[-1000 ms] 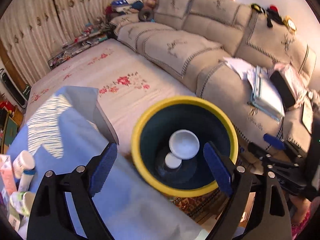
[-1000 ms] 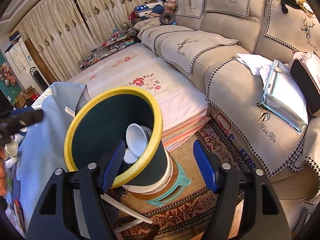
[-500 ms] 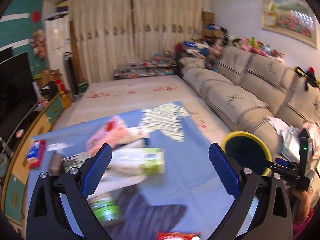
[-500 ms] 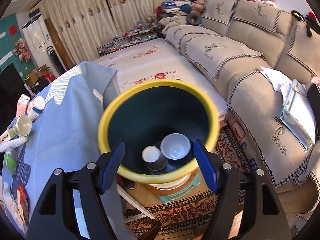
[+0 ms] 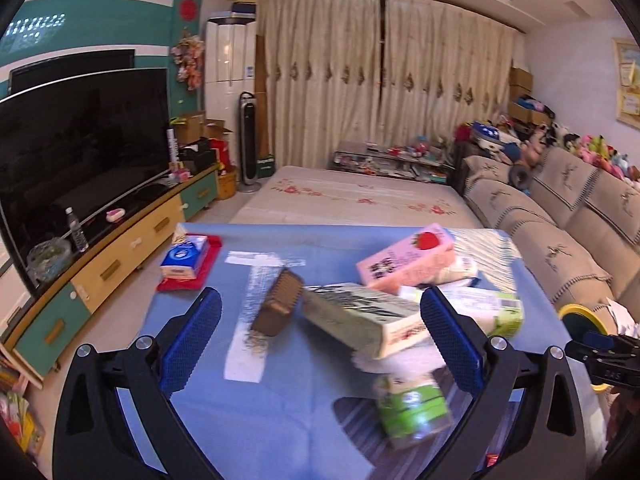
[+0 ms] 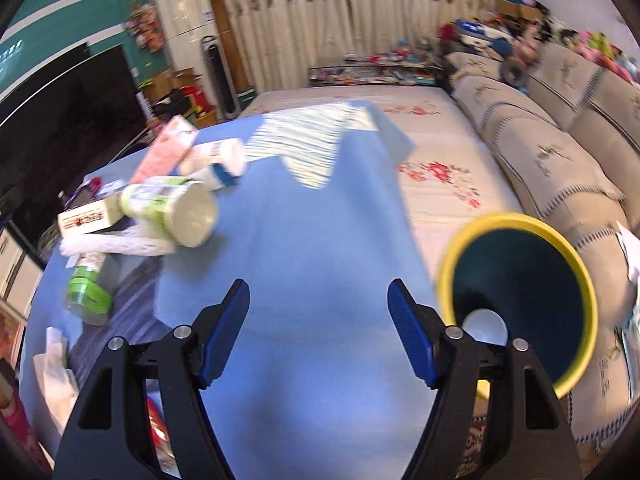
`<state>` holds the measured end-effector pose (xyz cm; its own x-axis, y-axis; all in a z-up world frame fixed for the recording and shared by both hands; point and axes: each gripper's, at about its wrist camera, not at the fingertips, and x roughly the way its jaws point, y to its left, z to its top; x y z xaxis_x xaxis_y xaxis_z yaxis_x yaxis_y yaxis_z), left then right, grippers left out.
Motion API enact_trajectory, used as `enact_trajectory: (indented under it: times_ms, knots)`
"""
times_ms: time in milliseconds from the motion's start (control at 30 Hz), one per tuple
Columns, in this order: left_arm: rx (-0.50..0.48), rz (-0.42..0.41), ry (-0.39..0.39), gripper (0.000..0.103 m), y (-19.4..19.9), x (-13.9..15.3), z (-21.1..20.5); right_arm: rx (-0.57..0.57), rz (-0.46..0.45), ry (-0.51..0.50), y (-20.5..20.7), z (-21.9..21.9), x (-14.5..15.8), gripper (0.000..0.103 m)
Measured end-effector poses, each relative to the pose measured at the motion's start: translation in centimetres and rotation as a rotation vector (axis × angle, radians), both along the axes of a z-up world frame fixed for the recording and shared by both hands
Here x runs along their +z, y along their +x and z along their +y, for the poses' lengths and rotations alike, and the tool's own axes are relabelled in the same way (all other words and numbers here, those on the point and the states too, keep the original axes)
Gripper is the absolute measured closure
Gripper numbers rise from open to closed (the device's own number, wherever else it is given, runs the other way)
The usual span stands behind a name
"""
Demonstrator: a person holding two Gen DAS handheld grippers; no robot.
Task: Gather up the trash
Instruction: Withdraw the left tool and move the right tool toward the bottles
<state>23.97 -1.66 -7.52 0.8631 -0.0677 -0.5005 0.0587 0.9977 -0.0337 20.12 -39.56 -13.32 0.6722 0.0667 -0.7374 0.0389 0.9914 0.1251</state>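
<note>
Trash is piled on the blue-clothed table [image 5: 276, 424]: a pink strawberry carton [image 5: 404, 258], a green-white box [image 5: 360, 320], a brown block [image 5: 278, 308] and a green-labelled bottle [image 5: 414, 408]. My left gripper [image 5: 320, 300] hovers before the pile with its jaws opening; the box and block show beyond the gap, untouched. My right gripper [image 6: 318, 292] is open over bare blue cloth [image 6: 320, 220], nothing between its fingers. The yellow-rimmed bin [image 6: 516, 218] stands to its right, off the table's edge, with a white cup [image 6: 484, 326] inside. The pile [image 6: 176, 208] lies far left.
A blue tissue pack [image 5: 184, 258] lies on a red cloth at the table's far left corner. A TV [image 5: 80, 140] and low cabinet run along the left. A floral mattress [image 5: 360, 200] and a beige sofa [image 5: 560, 240] lie behind and right. The bin [image 5: 576, 312] shows at the right edge.
The left view swung from looking into the bin to facing the trash on the table. The right gripper moved off the bin leftwards over the blue cloth; the bin now sits at its right.
</note>
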Motion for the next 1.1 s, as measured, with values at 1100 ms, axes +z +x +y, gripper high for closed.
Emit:
enact_trajectory:
  times_ms: [1100]
  knots:
    - [0.036,-0.032,-0.120,0.005,-0.2,-2.1,4.9,0.541,-0.013,0.037,14.1,6.7,-0.1,0.016]
